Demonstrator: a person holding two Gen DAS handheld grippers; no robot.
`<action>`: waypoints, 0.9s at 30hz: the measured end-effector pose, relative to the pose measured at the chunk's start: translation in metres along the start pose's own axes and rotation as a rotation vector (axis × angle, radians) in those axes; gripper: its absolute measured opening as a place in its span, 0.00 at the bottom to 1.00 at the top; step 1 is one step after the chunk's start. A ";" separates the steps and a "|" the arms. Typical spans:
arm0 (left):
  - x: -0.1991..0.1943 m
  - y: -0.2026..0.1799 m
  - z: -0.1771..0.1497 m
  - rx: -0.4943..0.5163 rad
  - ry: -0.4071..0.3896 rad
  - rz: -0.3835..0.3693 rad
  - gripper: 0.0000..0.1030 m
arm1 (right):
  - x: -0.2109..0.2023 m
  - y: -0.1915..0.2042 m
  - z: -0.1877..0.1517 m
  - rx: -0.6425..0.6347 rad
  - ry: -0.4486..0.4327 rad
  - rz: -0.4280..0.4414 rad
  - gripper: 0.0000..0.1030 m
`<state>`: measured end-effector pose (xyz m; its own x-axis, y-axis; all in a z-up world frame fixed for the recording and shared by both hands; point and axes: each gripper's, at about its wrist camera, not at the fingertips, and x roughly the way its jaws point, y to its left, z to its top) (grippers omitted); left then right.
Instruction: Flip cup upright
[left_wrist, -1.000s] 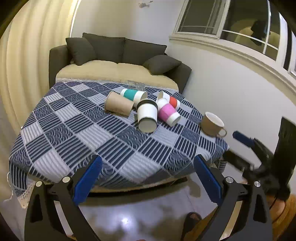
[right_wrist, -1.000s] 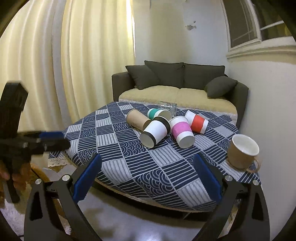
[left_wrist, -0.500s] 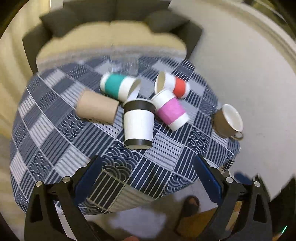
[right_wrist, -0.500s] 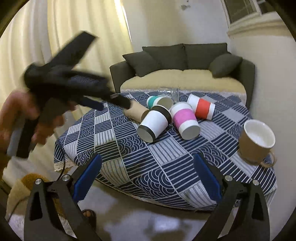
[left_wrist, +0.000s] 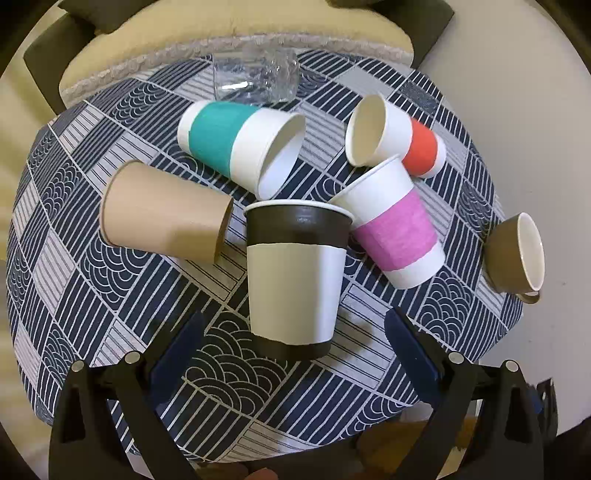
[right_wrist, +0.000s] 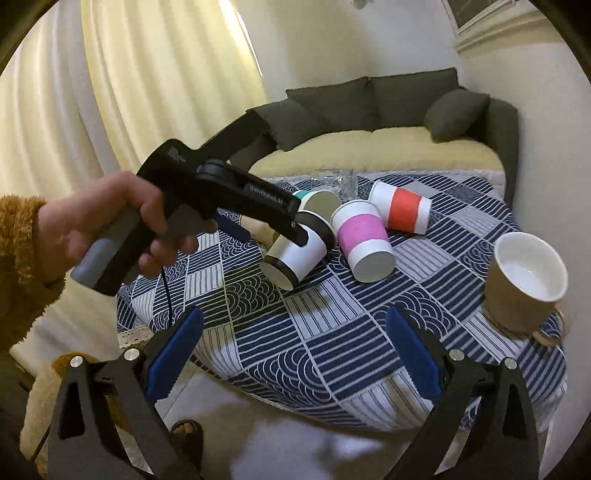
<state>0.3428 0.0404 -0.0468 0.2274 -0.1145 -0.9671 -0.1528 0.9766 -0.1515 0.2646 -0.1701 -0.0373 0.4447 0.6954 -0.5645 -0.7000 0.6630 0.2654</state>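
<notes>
We see the target cup (left_wrist: 295, 275) on its side on the checked cloth: white paper, dark brown bands at rim and base. Base points toward the near table edge, mouth toward the cluster. Rim touches the pink-banded cup (left_wrist: 393, 229); kraft cup (left_wrist: 166, 218) just beside.

A dark sofa (right_wrist: 406, 107) with a cream seat cover stands behind the tabletop (right_wrist: 354, 332), which wears a navy-and-white patterned cloth. Pale curtains (right_wrist: 147, 81) hang at the left, and a round grey cushion (right_wrist: 456, 112) leans in the sofa's corner.
</notes>
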 end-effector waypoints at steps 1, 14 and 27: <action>0.002 0.000 0.001 0.000 0.007 -0.001 0.92 | 0.003 -0.001 0.001 -0.005 0.009 0.012 0.95; 0.021 -0.019 0.010 0.044 0.034 0.041 0.65 | 0.016 -0.007 0.004 0.000 0.023 0.036 0.95; 0.020 -0.026 0.003 0.057 0.025 0.064 0.57 | 0.013 -0.012 -0.001 0.012 0.024 0.025 0.95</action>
<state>0.3544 0.0137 -0.0614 0.1944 -0.0554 -0.9794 -0.1108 0.9908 -0.0781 0.2778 -0.1695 -0.0485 0.4130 0.7053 -0.5762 -0.7040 0.6486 0.2893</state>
